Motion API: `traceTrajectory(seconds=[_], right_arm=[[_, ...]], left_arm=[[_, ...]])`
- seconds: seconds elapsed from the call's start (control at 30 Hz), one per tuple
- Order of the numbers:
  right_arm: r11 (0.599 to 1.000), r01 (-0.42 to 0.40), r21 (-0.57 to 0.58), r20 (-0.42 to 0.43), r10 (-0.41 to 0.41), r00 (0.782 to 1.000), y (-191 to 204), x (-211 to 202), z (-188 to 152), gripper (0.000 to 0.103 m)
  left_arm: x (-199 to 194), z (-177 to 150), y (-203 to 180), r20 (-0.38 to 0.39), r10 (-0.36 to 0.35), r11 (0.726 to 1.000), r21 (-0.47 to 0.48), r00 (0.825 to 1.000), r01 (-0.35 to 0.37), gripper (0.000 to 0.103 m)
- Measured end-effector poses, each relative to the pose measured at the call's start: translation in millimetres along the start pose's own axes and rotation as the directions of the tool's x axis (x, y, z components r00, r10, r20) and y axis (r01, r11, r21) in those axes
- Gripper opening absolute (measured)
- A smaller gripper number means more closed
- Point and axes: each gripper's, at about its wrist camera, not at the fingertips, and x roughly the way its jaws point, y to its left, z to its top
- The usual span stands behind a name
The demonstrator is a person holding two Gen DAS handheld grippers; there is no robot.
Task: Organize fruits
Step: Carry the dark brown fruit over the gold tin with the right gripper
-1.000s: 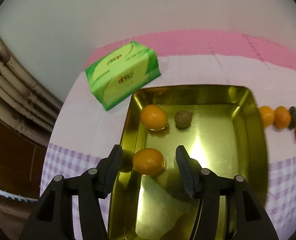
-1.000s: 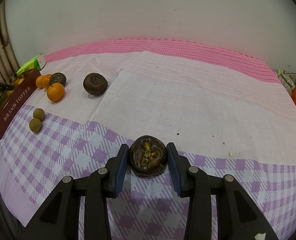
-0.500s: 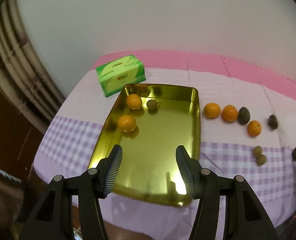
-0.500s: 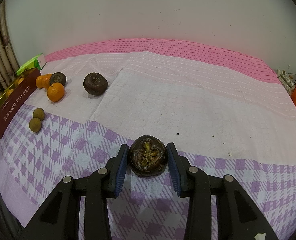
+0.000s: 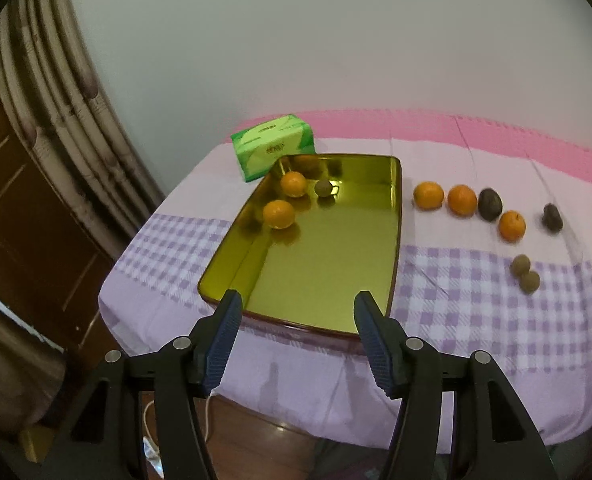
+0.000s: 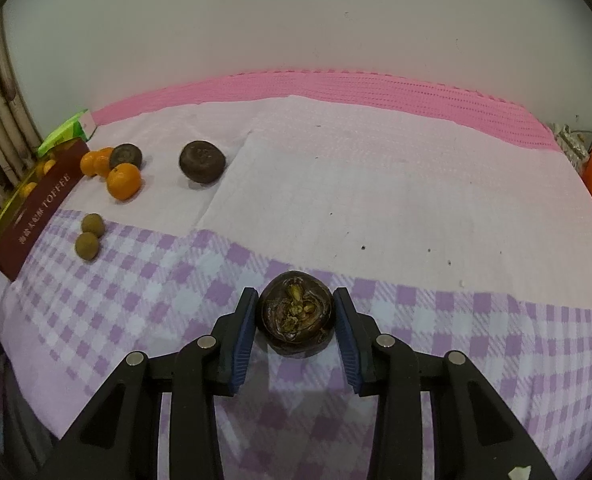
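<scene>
A gold tin tray (image 5: 387, 240) sits on the table's left end and holds two oranges (image 5: 278, 213) and a small brown fruit (image 5: 324, 188). My left gripper (image 5: 296, 332) is open and empty, held above the tray's near edge. Right of the tray lie oranges (image 5: 428, 195), dark fruits (image 5: 489, 204) and two small brown fruits (image 5: 520, 265). My right gripper (image 6: 294, 322) has its blue pads (image 6: 244, 330) against a dark brown fruit (image 6: 294, 313) resting on the checked cloth. The tray's side (image 6: 36, 216) shows far left in the right wrist view.
A green tissue box (image 5: 274, 146) stands behind the tray. Another dark fruit (image 6: 202, 161), oranges (image 6: 124, 181) and two small brown fruits (image 6: 87, 246) lie left of the right gripper. The table's front edge drops to a wooden floor (image 5: 256, 440). A wooden door (image 5: 24, 208) stands at left.
My left gripper has pulled back and up from the tray, leaving the orange it straddled inside. The right gripper and its dark fruit have not moved.
</scene>
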Motion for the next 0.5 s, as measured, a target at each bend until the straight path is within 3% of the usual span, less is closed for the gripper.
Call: traceTrajectory(seconds=[0.23, 0.4, 0.5], right_arm=[[0.998, -0.054, -0.037, 0.016, 0.055, 0.998, 28.0, -16.5, 6.1, 0.036], [0.985, -0.121, -0.121, 0.031, 0.126, 0.992, 70.4, -28.2, 23.3, 0.036], [0.965, -0.166, -0.201, 0.038, 0.177, 0.983, 107.8, -35.0, 36.3, 0.036]], left_arm=[[-4.8, 3.0, 18.4, 0.042, 0.038, 0.997, -0.076, 0.998, -0.035, 0.064], [2.2, 3.7, 43.6, 0.012, 0.058, 0.980, -0.192, 0.998, -0.055, 0.066], [10.6, 3.1, 50.1, -0.022, 0.049, 0.975, -0.214, 0.999, -0.052, 0.066]])
